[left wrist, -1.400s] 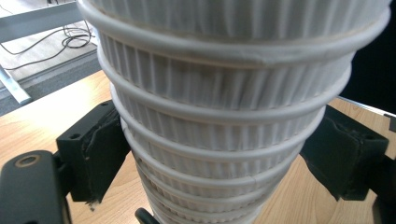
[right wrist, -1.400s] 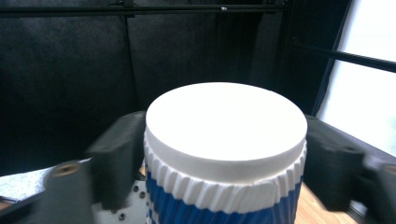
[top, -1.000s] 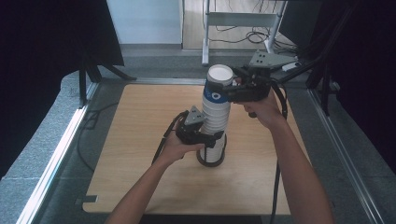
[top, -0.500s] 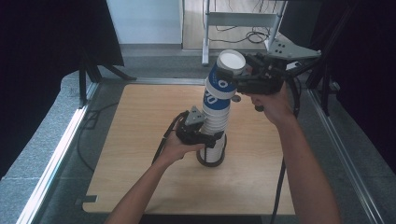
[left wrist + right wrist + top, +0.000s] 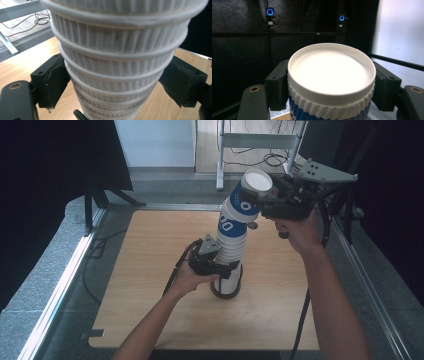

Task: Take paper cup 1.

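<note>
A tall stack of upside-down ribbed paper cups (image 5: 231,255) stands on the wooden table (image 5: 150,270), with a black ring (image 5: 226,292) around its foot. My left gripper (image 5: 225,268) is shut on the lower part of the stack, its pads (image 5: 53,80) pressing the white ribbed cups (image 5: 117,62) from both sides. My right gripper (image 5: 257,195) is shut on the top cup (image 5: 250,190), blue and white, lifted and tilted to the right. In the right gripper view the cup's white base (image 5: 332,72) faces the camera between the jaws. I cannot tell whether its rim is free of the cup below.
A metal frame (image 5: 260,140) with cables stands beyond the table's far edge. Metal rails (image 5: 60,285) run along the left and right sides. Black curtains hang on both sides. The gripper cables trail over the table toward its near edge.
My right gripper has risen and shifted right with the top cup, tipping it away from the stack. The left gripper and the stack have stayed put.
</note>
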